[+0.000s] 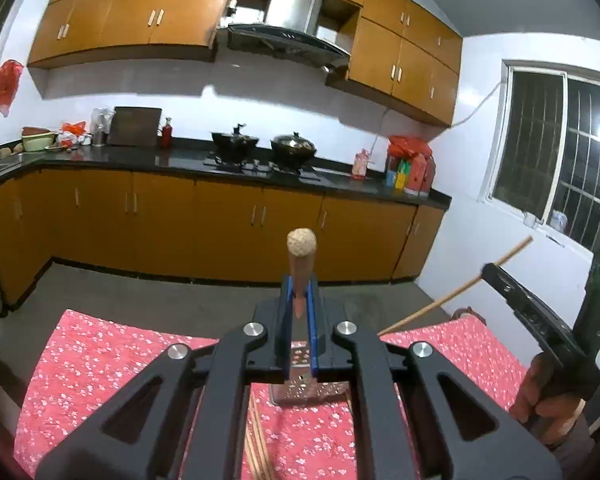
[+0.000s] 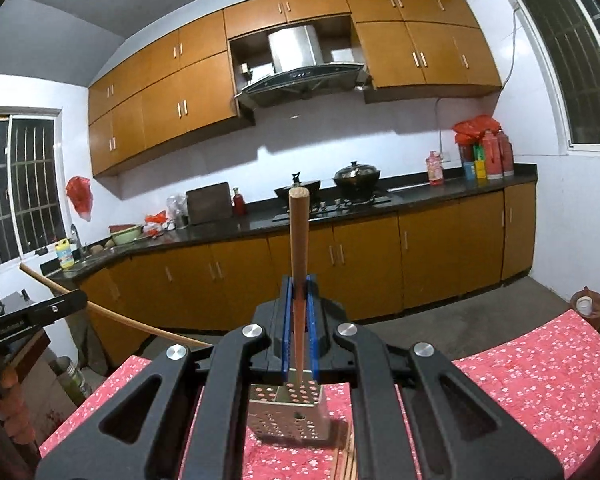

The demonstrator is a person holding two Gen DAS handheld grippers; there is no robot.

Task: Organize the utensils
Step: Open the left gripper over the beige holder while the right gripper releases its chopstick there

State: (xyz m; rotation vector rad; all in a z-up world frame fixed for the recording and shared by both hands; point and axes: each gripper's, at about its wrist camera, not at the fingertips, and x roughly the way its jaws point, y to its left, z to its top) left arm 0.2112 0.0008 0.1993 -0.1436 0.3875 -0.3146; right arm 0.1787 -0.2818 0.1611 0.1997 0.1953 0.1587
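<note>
Directly below both cameras, on the red floral cloth [image 2: 540,368] covering the table, stands a perforated metal utensil holder [image 2: 290,416]; loose chopsticks [image 1: 256,440] lie on the cloth just beside it.

My left gripper [image 1: 300,300] is clamped on a wooden chopstick [image 1: 301,260], held nearly end-on to its camera so that I see mostly the pale butt end. My right gripper [image 2: 299,300] is likewise clamped on a second wooden chopstick [image 2: 299,264], upright, with its thin tip pointing down toward the open top of the holder. Whether that tip has already entered the holder I cannot tell; the blue pads cover it.

Judgement: the step in hand is loading chopsticks into the holder, one per gripper. The next move calls for lowering each tip squarely into the opening before the pads part, one stick at a time so the two grippers do not clash above the narrow mouth.

Each gripper also appears at the edge of the other's view, partly cut off. The holder's interior is mostly screened by the gripper frames, so I cannot count its contents.

Beyond the table's far edge lie bare floor, then a dark countertop [image 2: 420,194] carrying two lidded pots.
</note>
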